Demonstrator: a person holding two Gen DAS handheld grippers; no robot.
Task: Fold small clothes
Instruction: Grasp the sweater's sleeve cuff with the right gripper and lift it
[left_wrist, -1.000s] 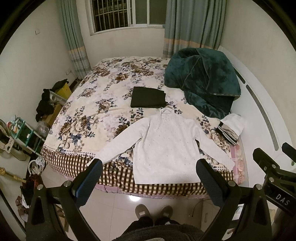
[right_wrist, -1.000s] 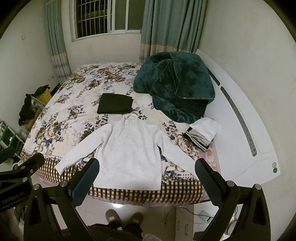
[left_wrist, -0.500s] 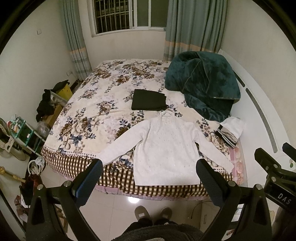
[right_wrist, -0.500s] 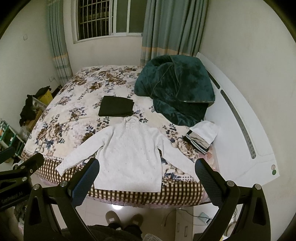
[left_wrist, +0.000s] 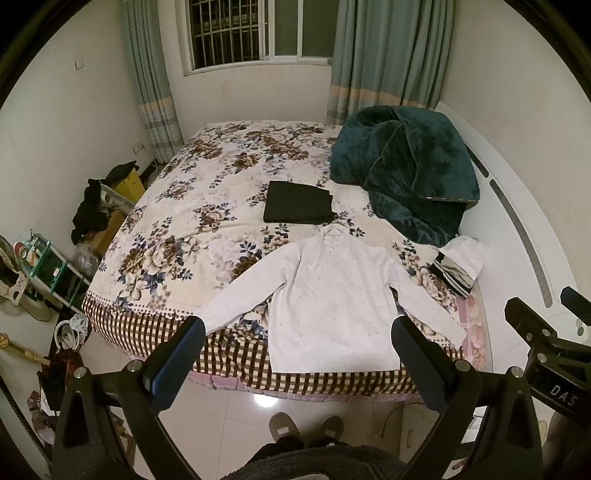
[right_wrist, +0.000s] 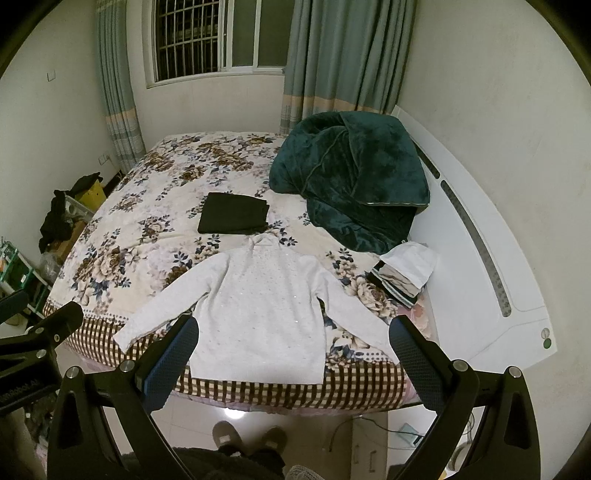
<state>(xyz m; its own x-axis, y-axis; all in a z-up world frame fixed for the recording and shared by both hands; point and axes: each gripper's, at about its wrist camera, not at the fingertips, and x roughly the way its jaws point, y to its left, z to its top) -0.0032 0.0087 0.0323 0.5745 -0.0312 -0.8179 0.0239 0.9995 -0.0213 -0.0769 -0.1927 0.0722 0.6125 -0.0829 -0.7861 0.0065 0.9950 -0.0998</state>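
A white long-sleeved sweater (left_wrist: 332, 295) lies flat, sleeves spread, at the near edge of the floral bed (left_wrist: 207, 206); it also shows in the right wrist view (right_wrist: 258, 314). A folded black garment (left_wrist: 297, 203) lies beyond its collar, also seen in the right wrist view (right_wrist: 233, 213). My left gripper (left_wrist: 297, 354) is open and empty, held back from the bed above the floor. My right gripper (right_wrist: 293, 350) is open and empty, likewise short of the sweater's hem.
A dark green blanket (left_wrist: 406, 173) is heaped at the bed's far right. A small pile of folded clothes (left_wrist: 460, 264) sits by the white headboard (left_wrist: 517, 258). Boxes and a shelf (left_wrist: 48, 266) crowd the floor at left. My slippers (left_wrist: 306, 428) stand on the tile.
Both grippers have drawn back and tilted slightly, so the bed and sweater sit a little farther away in both views. Nothing on the bed has moved.
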